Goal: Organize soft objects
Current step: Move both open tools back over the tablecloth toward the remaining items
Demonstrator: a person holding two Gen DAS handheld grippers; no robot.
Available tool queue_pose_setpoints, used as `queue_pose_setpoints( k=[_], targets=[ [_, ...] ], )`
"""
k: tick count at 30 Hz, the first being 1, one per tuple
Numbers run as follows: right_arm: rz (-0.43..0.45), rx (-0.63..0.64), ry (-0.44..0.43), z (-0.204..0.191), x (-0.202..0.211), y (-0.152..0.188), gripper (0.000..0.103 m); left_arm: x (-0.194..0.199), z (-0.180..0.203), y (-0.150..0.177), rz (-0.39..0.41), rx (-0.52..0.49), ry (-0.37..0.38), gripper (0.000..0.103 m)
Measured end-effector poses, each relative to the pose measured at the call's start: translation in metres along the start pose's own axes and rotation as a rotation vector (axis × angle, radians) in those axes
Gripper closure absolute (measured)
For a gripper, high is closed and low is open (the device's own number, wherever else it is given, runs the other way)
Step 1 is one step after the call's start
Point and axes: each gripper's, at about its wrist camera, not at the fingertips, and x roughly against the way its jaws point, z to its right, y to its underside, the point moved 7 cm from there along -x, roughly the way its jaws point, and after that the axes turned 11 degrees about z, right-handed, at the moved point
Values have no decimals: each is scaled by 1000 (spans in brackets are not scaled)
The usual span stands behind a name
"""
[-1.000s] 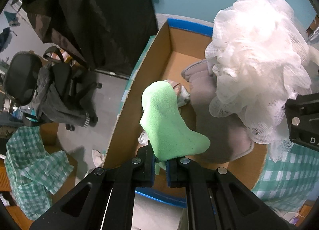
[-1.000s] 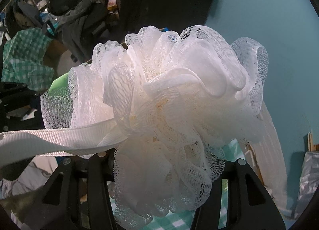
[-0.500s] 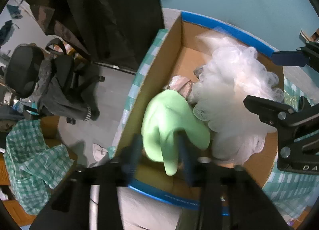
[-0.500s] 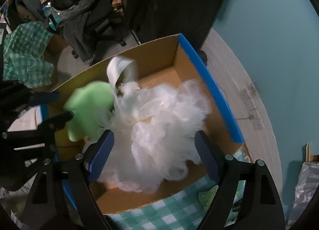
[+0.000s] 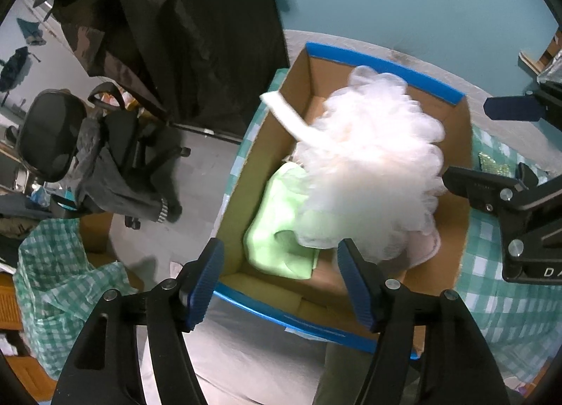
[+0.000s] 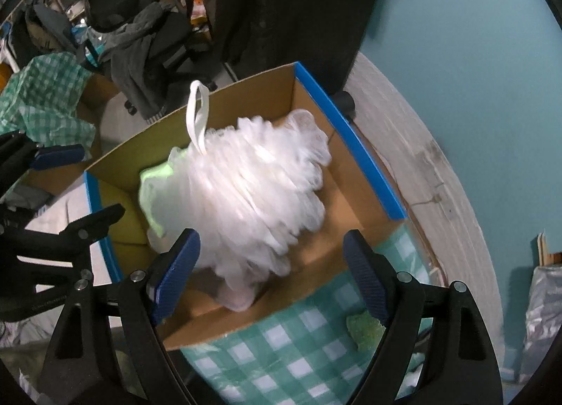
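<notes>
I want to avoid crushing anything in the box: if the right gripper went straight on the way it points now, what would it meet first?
Most likely the white mesh bath pouf, which fills the gap ahead of the open right gripper inside the cardboard box. Depth is unclear, and the pouf is blurred, so it may be moving.

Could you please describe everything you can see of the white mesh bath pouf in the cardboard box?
The white mesh bath pouf is a fluffy ball of gathered, translucent netting, blurred in both views. A flat white ribbon loop stands out from it toward the box's wall. It sits inside the open cardboard box, covering part of the green sock and a pinkish-grey item beneath. Neither tool grips it: the left tool and right tool are both open, apart from it.
</notes>
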Motion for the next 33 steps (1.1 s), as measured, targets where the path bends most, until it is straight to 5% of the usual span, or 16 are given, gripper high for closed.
queue_pose_setpoints(
  k=[33],
  targets=[
    [-12,-289,138,100,89,141,20,47,114,-3,51,-168,113,32]
  ],
)
